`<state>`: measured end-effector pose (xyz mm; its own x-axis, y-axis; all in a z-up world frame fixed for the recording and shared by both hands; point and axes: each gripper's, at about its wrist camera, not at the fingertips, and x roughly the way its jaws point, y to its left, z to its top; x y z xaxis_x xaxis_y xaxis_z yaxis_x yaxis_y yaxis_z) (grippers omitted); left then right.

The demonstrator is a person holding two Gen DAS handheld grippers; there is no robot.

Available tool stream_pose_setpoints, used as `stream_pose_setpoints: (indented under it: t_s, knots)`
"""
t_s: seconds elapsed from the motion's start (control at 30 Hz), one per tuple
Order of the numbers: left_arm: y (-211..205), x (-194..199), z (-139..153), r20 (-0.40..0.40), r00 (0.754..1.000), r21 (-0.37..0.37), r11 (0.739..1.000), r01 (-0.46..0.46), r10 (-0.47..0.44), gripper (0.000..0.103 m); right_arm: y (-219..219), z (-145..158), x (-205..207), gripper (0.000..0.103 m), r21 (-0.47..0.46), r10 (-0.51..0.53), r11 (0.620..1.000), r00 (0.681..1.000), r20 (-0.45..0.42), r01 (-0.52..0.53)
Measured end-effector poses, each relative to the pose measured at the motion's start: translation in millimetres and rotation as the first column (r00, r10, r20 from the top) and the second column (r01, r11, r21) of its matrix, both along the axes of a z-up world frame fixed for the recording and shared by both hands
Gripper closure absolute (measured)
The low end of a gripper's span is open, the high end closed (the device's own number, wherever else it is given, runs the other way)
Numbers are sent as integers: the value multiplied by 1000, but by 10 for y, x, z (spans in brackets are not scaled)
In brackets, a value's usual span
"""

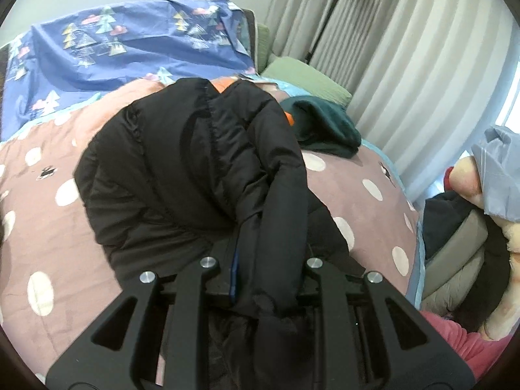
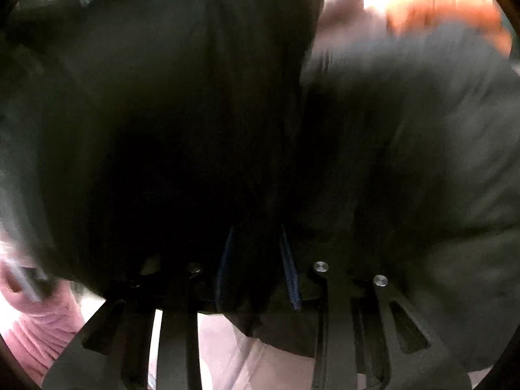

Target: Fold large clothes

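a bulky black padded jacket (image 1: 182,169) is heaped on the pink dotted bed quilt (image 1: 42,227). a sleeve is clamped in the left tongs (image 1: 269,279); dark fabric is pinched in the right tongs (image 2: 256,269). soft, puffy, probably slippery: hems and cuffs are best gripped.

The black jacket (image 1: 182,175) is quilted, puffy cloth with a faint sheen and stitched seams. The bedspread (image 1: 48,227) looks like soft matt fabric, slightly creased. The left gripper (image 1: 269,279) is matt black plastic with bright, smooth metal rivets. The curtain (image 1: 406,65) is matt pleated cloth.
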<state>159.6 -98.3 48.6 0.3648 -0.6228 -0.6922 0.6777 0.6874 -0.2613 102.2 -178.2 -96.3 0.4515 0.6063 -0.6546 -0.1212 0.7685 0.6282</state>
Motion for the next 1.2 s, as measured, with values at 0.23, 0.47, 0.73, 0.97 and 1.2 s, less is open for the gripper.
stream_pose_setpoints:
  t_s: [0.23,0.47,0.73,0.97,1.2]
  knots:
    - [-431,-68,-199,-16,995,66,993,96,-95,83,-404,398,-445,74,-180,-130,971,981,147,156]
    - [-964,-93,-499,-69,977,79,976,205,-200,78,-1447,551,-1014,70,-131,-411,887,886,216,444]
    - [-1356,-23,-824,-135,960,27,967,252,-247,41,-1522,413,-1467,68,-6,-454,886,870,193,463]
    - [-1396,216,-859,-321,894,-109,950,292,-312,23,-1053,761,-1603,39,-9,-384,914,871,306,406]
    - [-1515,230,-887,-318,898,-76,952,296,-304,23,-931,768,-1440,24,48,-388,919,878,279,391]
